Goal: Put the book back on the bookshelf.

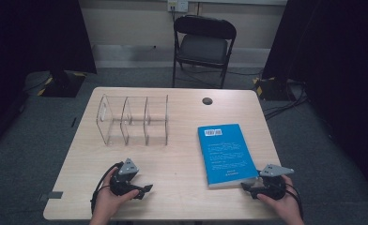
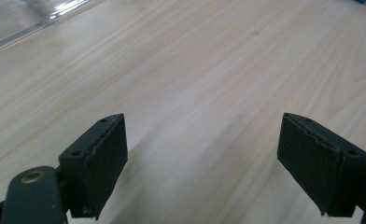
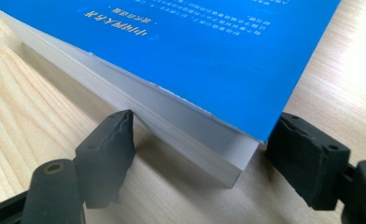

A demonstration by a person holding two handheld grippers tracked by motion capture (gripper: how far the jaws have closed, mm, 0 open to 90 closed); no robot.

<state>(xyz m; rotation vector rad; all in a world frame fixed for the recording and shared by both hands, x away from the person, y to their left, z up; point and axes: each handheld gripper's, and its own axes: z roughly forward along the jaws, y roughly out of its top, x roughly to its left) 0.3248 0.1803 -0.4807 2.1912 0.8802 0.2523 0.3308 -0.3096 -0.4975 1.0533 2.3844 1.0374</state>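
Note:
A blue book (image 1: 224,152) lies flat on the right half of the wooden table (image 1: 172,168), barcode at its far end. My right gripper (image 1: 248,187) is at the book's near right corner. In the right gripper view the book (image 3: 209,46) has that corner between the jaws of the right gripper (image 3: 202,140), one pad against the page edge and the other at the cover's corner. My left gripper (image 1: 144,191) rests near the front left of the table. It stands open (image 2: 202,158) over bare wood, nothing between its pads.
A clear plastic organiser (image 1: 133,119) with upright dividers stands at the table's back left, its edge in the left gripper view (image 2: 55,7). A small dark round cap (image 1: 207,101) lies near the far edge. A folding chair (image 1: 204,42) stands beyond the table.

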